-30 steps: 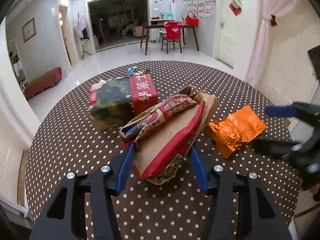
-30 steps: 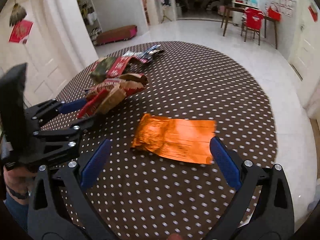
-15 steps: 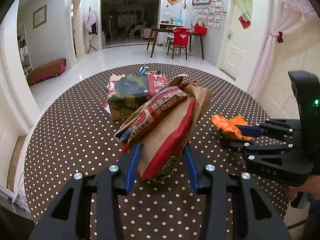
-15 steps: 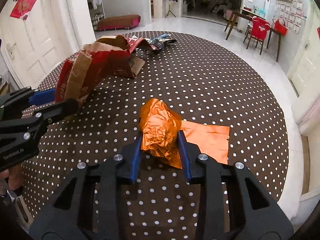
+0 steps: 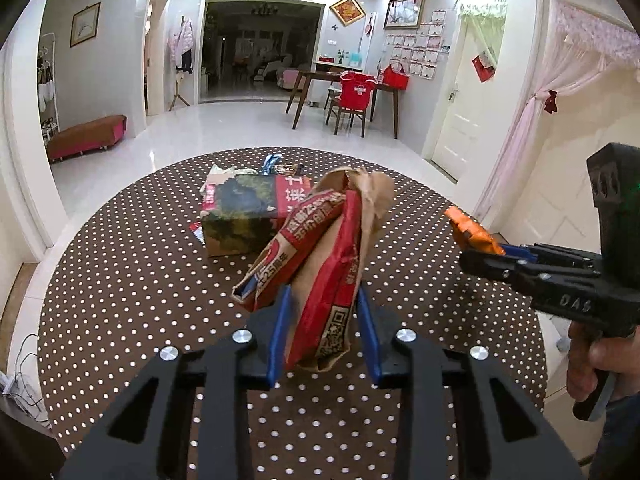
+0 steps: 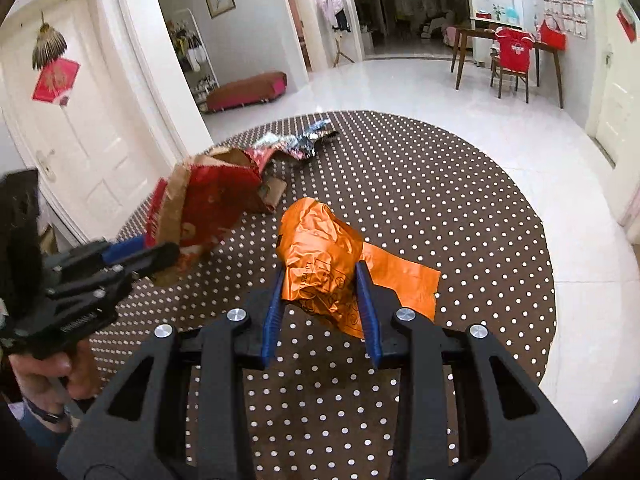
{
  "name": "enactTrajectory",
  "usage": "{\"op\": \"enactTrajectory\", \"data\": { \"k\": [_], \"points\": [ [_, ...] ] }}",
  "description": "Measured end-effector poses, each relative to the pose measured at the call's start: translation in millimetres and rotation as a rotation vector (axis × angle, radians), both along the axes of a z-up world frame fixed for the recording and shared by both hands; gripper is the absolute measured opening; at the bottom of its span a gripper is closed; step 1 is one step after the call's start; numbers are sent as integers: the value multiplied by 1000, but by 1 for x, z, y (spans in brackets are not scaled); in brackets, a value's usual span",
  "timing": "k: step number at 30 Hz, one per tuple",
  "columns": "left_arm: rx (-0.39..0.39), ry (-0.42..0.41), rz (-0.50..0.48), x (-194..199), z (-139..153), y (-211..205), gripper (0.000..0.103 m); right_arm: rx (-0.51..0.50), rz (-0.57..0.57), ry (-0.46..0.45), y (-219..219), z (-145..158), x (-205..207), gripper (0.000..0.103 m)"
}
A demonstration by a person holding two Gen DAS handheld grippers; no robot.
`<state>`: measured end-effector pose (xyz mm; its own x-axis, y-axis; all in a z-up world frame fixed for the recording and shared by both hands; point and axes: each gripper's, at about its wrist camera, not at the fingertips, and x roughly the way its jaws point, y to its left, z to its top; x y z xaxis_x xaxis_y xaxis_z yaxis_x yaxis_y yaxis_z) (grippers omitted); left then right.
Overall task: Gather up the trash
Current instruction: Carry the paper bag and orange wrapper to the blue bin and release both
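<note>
Both grippers gripping trash above dotted table (image 5: 120, 280).
Left gripper (image 5: 323, 320), just narrowed, clamped on red-brown paper bag (image 5: 332, 272); right gripper (image 6: 320, 304) pinching orange foil wrapper (image 6: 320, 256).

On the round bench (image 5: 120, 280), a box (image 5: 240, 216) lies toward the far side, with a few small wrappers (image 6: 300, 142) behind it near the far edge. Nearer than the box, the paper bag (image 5: 332, 264) sits between the fingers of the left hand-held gripper (image 5: 324, 320), lifted off the bench. To its right (well apart from the box) the foil packet (image 6: 320, 256) is in the right hand-held gripper (image 6: 320, 304), its loose end trailing toward the bench.
</note>
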<state>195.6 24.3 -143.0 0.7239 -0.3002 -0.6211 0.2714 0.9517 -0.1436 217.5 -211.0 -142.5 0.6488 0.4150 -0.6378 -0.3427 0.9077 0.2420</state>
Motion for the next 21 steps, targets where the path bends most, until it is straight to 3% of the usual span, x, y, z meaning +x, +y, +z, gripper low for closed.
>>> {"op": "enactTrajectory", "data": {
  "k": [8, 21],
  "points": [
    [-53, -4, -12, 1, 10, -6, 23, 71, -7, -32, -23, 19, -10, 33],
    [-126, -61, -81, -2, 36, -41, 23, 140, -54, -100, -69, 44, -30, 33]
  ]
}}
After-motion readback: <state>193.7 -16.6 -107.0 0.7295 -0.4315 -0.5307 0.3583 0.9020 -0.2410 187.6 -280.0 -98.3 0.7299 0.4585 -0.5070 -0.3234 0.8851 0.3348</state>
